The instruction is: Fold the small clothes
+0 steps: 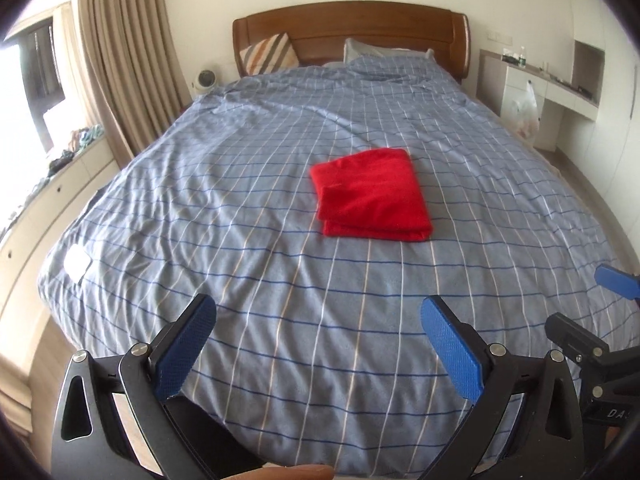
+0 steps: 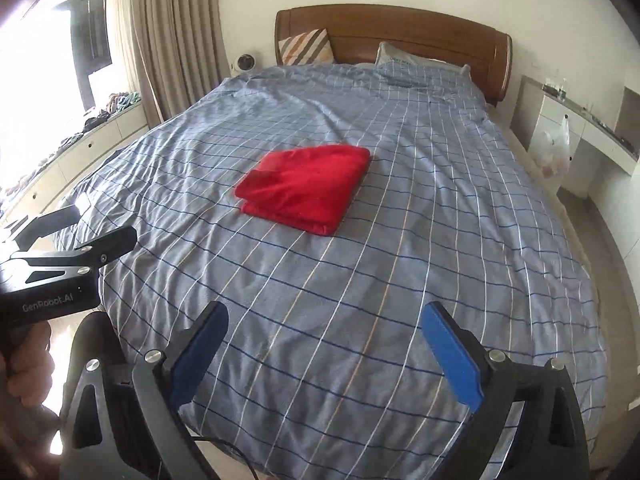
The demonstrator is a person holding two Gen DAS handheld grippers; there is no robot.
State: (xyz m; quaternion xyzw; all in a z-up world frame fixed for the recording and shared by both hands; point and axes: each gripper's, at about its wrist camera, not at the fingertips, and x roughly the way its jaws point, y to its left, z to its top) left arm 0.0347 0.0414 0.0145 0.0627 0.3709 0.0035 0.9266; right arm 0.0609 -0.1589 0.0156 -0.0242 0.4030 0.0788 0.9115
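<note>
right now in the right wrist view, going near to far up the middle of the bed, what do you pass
right gripper, open → bare stretch of checked blue duvet → folded red garment → pillow → wooden headboard

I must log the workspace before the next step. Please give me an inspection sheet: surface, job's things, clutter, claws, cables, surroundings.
Surface: bed with blue checked cover, wrinkled.
Job's things: red garment, folded into a neat rectangle, lying flat near the middle of the bed, touched by no claw.
Clutter: small white object on the cover near the bed's left edge; what it is cannot be told.
Claws: left claw open, empty, above the near end of the bed; right claw open, empty, likewise.
Cables: thin black cable under the right claw.
Surroundings: wooden headboard, striped pillow, beige curtain, white plastic bag hanging at the desk.
</note>
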